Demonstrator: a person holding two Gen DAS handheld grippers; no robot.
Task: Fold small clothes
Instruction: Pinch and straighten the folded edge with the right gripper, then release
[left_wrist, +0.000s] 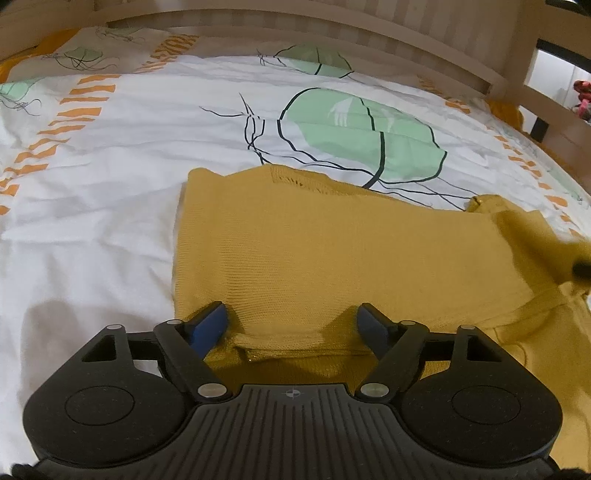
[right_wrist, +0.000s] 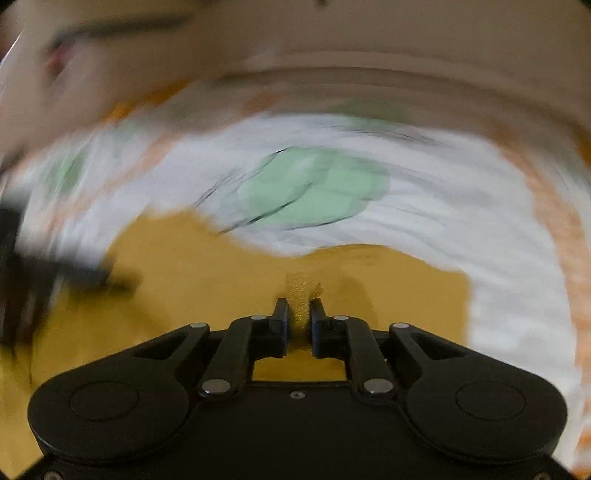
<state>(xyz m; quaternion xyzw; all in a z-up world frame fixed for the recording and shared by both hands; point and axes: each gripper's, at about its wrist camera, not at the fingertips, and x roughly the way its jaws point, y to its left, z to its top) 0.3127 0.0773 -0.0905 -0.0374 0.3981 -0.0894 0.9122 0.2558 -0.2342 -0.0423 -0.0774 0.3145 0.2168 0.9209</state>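
A mustard-yellow knit garment (left_wrist: 332, 251) lies partly folded on the bed. My left gripper (left_wrist: 293, 317) is open, its blue-padded fingers (left_wrist: 210, 325) wide apart over the garment's near edge, where a fold of knit bunches between them. In the right wrist view, heavily motion-blurred, my right gripper (right_wrist: 300, 314) is shut on a pinch of the yellow knit (right_wrist: 303, 291). A blurred lifted flap of the garment (left_wrist: 546, 240) with a dark gripper tip (left_wrist: 581, 268) shows at the right edge of the left wrist view.
The bed sheet (left_wrist: 129, 166) is white with green leaf shapes and orange stripes. A beige wooden bed frame (left_wrist: 332, 33) runs along the far side and right. A dark blurred shape (right_wrist: 37, 280) sits at the left of the right wrist view.
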